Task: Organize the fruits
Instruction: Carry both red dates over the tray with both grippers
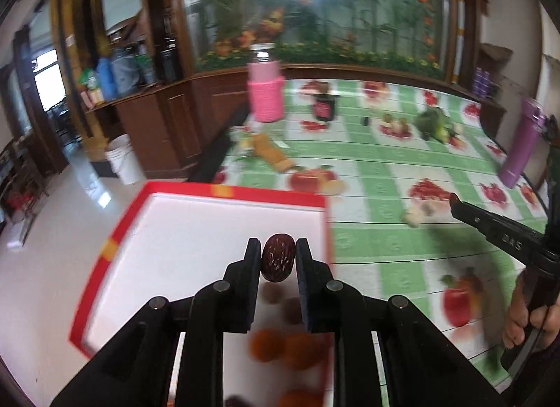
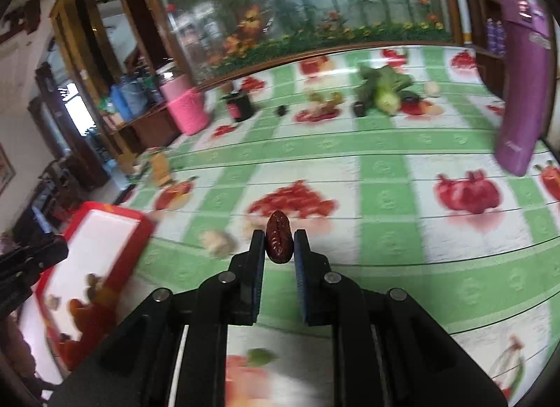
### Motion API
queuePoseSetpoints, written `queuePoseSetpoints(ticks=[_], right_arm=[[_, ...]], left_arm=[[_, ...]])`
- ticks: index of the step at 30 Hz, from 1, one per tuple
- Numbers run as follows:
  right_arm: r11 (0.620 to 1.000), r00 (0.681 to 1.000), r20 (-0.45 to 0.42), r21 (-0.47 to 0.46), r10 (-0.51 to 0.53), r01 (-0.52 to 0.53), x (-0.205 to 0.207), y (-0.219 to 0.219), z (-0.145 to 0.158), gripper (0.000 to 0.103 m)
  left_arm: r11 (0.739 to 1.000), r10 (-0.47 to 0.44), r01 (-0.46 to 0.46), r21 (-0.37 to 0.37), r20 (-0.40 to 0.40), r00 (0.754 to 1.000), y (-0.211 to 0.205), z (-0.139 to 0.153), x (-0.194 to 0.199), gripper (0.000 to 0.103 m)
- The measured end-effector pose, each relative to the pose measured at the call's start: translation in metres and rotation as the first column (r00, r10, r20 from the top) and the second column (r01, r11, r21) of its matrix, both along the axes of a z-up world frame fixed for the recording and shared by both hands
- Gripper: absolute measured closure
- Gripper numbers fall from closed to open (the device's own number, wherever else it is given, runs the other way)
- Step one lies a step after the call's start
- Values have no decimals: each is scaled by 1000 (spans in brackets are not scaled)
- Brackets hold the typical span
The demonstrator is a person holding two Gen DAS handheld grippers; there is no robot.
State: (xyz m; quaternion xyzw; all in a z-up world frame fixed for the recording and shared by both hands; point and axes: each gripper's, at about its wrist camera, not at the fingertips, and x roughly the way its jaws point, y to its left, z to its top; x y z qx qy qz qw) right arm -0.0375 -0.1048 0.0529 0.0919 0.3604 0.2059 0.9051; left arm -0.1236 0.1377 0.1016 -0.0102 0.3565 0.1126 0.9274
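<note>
My left gripper (image 1: 279, 253) is shut on a dark red wrinkled date (image 1: 278, 258) and holds it above a white tray with a red rim (image 1: 245, 195). Blurred orange and brown fruits (image 1: 280, 345) lie in the tray below it. My right gripper (image 2: 279, 242) is shut on another dark red date (image 2: 277, 242) above the green-and-white fruit-print tablecloth (image 2: 385, 197). The tray (image 2: 115, 212) sits to its left, with several fruits (image 2: 84, 305) in it. The right gripper (image 1: 458, 205) also shows at the right of the left wrist view.
A pink bottle (image 1: 265, 91), a dark jar (image 1: 323, 107), leafy greens (image 1: 435, 123) and a purple bottle (image 1: 521, 147) stand on the far table. A pale small piece (image 2: 217, 242) lies near the tray. The table's left edge drops to a white floor (image 1: 45, 232).
</note>
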Motion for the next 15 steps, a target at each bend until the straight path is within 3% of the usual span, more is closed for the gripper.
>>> queuePoseSetpoints(ticks=[5, 11, 15], right_arm=[[984, 986, -22, 67, 167, -165, -14, 85, 4, 84], [950, 949, -48, -17, 311, -312, -22, 186, 5, 84], [937, 938, -84, -65, 337, -343, -19, 227, -3, 84]], left_arm=[[993, 119, -119, 5, -20, 993, 49, -10, -2, 84], [977, 203, -207, -41, -93, 975, 94, -32, 3, 84], [972, 215, -225, -61, -138, 967, 108, -49, 5, 84]])
